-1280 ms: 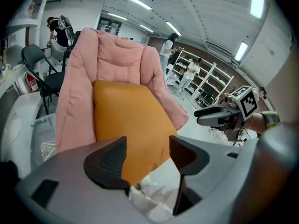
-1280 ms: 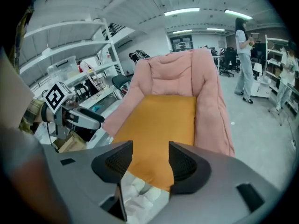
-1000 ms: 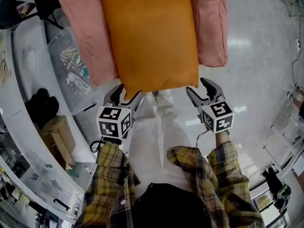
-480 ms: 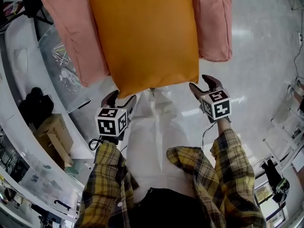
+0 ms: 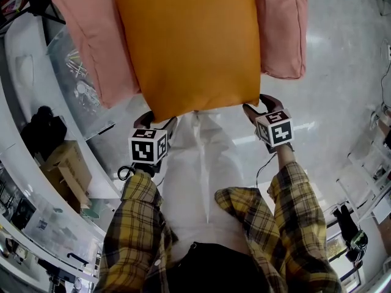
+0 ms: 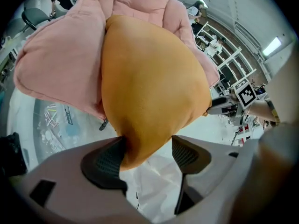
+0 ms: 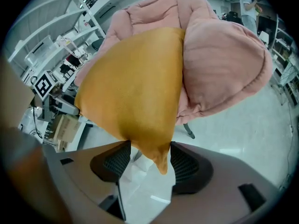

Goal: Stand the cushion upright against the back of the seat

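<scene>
An orange cushion lies flat on the seat of a pink padded chair, its near edge hanging over the front. My left gripper is at the near left corner, open. In the left gripper view that corner of the cushion rests against the left pad, with a gap to the right pad. My right gripper is open at the near right corner. In the right gripper view the cushion has its corner tip hanging between the pads. The chair back rises behind.
A white curved bench runs along the left with a clear plastic box and a cardboard box on it. Glossy floor lies to the right. The person's white trousers are just below the cushion's edge. A chair leg shows under the seat.
Both grippers have moved forward from just short of the cushion's near edge. Each near corner now sits between a pair of jaws.
</scene>
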{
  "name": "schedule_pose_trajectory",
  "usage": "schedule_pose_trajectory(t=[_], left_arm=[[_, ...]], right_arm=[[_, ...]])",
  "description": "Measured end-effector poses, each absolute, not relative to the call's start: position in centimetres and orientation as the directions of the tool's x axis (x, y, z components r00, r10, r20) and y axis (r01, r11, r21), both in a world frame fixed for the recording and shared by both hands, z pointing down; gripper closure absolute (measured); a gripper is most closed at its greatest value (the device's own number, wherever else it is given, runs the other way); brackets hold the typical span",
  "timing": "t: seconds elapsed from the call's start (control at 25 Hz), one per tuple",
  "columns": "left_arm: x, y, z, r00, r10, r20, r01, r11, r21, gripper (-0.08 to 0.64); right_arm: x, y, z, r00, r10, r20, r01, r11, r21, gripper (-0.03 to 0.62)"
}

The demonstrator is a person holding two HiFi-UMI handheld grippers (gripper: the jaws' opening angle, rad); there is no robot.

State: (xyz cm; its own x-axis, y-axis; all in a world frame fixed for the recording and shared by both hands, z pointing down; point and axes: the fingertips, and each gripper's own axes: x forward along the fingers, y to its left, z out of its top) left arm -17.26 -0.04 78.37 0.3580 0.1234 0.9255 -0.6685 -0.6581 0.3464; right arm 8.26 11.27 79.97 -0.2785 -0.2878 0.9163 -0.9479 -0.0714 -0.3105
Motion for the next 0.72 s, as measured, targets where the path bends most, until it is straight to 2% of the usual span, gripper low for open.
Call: schedule_pose_trajectory(t=[0.16,0.24,0.48,0.72], left_arm=[[-17.0,-0.4,78.9,0.333,0.129,0.934,-0.662,-0.673,0.329,0.252],[-16.9,-0.4,78.9,0.322,0.133,0.938,-0.653,-0.686,0.321,0.277],[-16.4,-0.6,78.4,0.306,0.095,0.947,-0.639,-0.717,0.279,0.381],[-16.1,-0.9,77.6,0.311,0.083,0.947,-0.634,-0.724,0.272,0.444]], right_arm=[[7.8,10.5,80.2,-0.269,-0.268,0.925,-0.957,-0.038,-0.289,0.341],[7.5,10.4,80.2,-0.271,-0.257,0.928,-0.956,-0.036,-0.290,0.345],[6.9,9.8,79.7,-0.248,-0.273,0.929,-0.967,0.005,-0.256,0.462],[6.4,9.2,78.5,-0.252,-0.275,0.928,-0.967,0.039,-0.252,0.526]])
